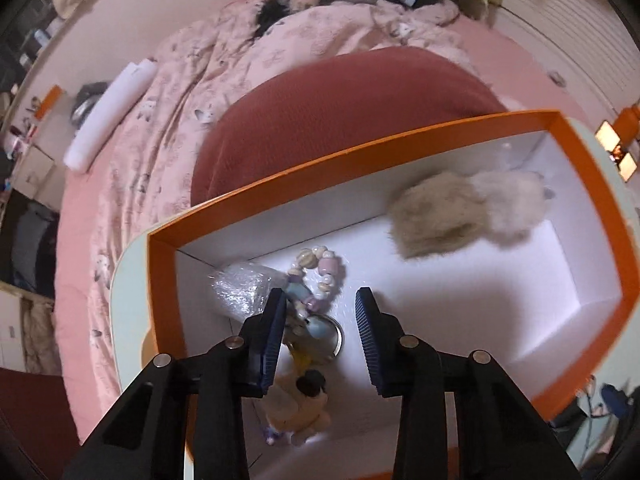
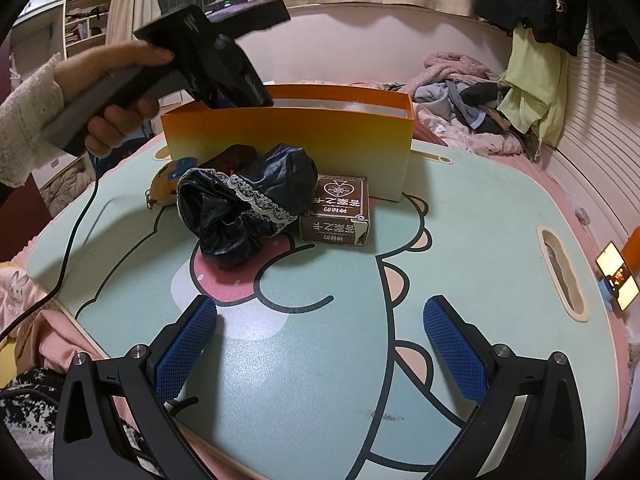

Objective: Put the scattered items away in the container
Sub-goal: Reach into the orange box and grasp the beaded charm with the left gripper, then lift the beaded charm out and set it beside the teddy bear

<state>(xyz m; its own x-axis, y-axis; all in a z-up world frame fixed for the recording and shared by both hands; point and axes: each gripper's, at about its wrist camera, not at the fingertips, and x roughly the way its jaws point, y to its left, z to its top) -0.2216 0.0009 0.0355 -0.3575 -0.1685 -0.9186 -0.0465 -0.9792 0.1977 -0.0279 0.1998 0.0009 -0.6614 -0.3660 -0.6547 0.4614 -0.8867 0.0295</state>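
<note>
The left gripper (image 1: 322,322) hangs over the orange box (image 1: 360,148), jaws partly apart and grasping nothing; no earlier view is given. In the box lie a bead bracelet (image 1: 320,272) at 12 o'clock of the gripper and a fur pompom (image 1: 460,212) at 2 o'clock. The right gripper (image 2: 320,344) is released, empty, above the counter (image 2: 460,240). The black scrunchie (image 2: 244,204) and brown card box (image 2: 340,212) lie at its 12 o'clock.
</note>
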